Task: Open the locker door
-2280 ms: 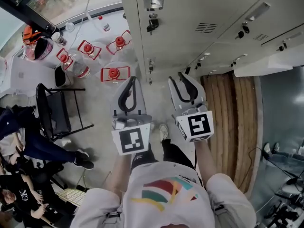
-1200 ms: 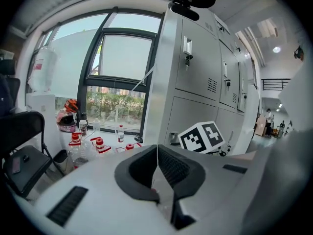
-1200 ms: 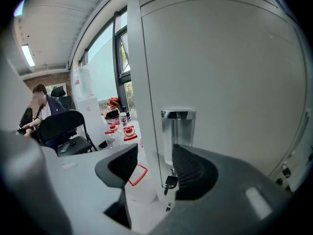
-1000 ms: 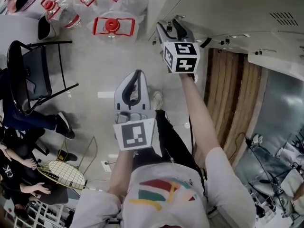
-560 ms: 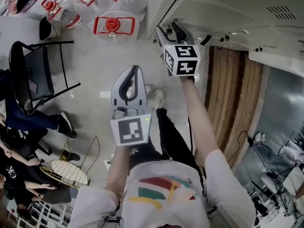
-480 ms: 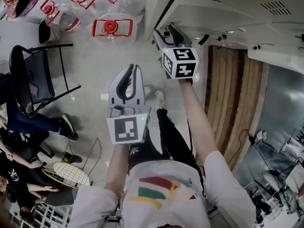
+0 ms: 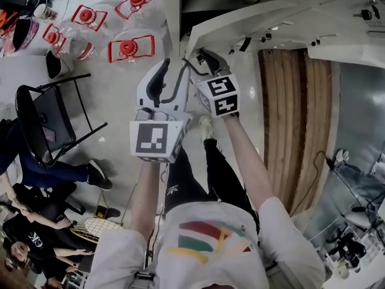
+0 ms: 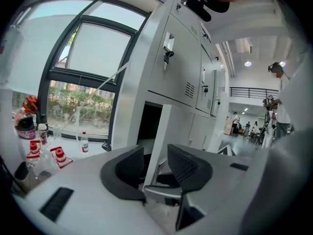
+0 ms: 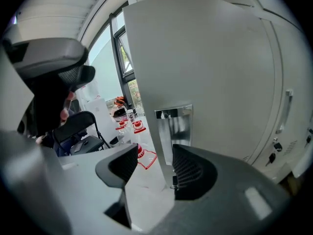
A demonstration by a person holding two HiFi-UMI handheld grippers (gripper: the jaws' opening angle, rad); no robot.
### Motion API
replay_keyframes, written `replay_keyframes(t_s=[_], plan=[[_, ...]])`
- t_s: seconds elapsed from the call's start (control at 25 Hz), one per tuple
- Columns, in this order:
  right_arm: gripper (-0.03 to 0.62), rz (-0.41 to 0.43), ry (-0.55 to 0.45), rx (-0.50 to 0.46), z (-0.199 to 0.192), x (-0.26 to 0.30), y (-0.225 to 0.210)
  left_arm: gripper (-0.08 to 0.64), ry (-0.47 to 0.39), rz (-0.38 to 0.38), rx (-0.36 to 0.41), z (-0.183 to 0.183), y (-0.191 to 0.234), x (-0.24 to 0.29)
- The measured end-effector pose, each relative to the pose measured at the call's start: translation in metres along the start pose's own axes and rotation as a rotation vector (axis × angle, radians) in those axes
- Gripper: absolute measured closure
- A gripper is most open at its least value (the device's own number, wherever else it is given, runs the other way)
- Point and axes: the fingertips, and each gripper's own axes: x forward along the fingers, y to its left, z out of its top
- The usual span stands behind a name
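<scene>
Shut moments ago, the locker door [image 7: 240,23] at twelve o'clock now stands ajar, its edge unpinched between the parted jaws of the right gripper [image 7: 203,62] and the opening jaws of the left gripper [image 7: 170,80], so probably only a wider swing remains.

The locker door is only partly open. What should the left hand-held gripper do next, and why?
Probably the left hand-held gripper should close on the edge of the locker door and swing it wider. Its jaws are opening with that edge between them, not yet gripped, and the door stands only partly open.
</scene>
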Motion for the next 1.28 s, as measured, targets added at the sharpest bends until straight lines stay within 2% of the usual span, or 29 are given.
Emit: replay_keyframes(t_s=[0.12, 0.24, 0.36, 0.6, 0.88, 1.04, 1.28], plan=[[0.379, 0.011, 0.011, -0.015, -0.003, -0.010, 0.002, 0.422, 0.008, -0.107, -0.018, 0.004, -0.016, 0.016], [0.379, 0.017, 0.012, -0.014, -0.006, -0.019, 0.005, 0.422, 0.039, -0.170, 0.035, 0.002, -0.027, 0.026], [0.381, 0.019, 0.006, -0.010, -0.009, -0.025, 0.005, 0.426, 0.070, -0.196, 0.064, -0.003, -0.036, 0.032], [0.387, 0.005, -0.006, -0.006, -0.011, -0.039, 0.002, 0.463, 0.079, -0.207, 0.013, -0.003, -0.042, 0.031], [0.391, -0.037, -0.010, -0.001, -0.021, -0.073, -0.007, 0.463, 0.106, -0.230, 0.035, -0.008, -0.055, 0.025], [0.394, -0.078, -0.013, -0.015, -0.033, -0.100, -0.012, 0.463, 0.131, -0.270, 0.060, -0.015, -0.071, 0.018], [0.403, -0.165, -0.057, 0.034, -0.035, -0.149, -0.023, 0.469, 0.198, -0.360, 0.108, -0.032, -0.107, 0.006]])
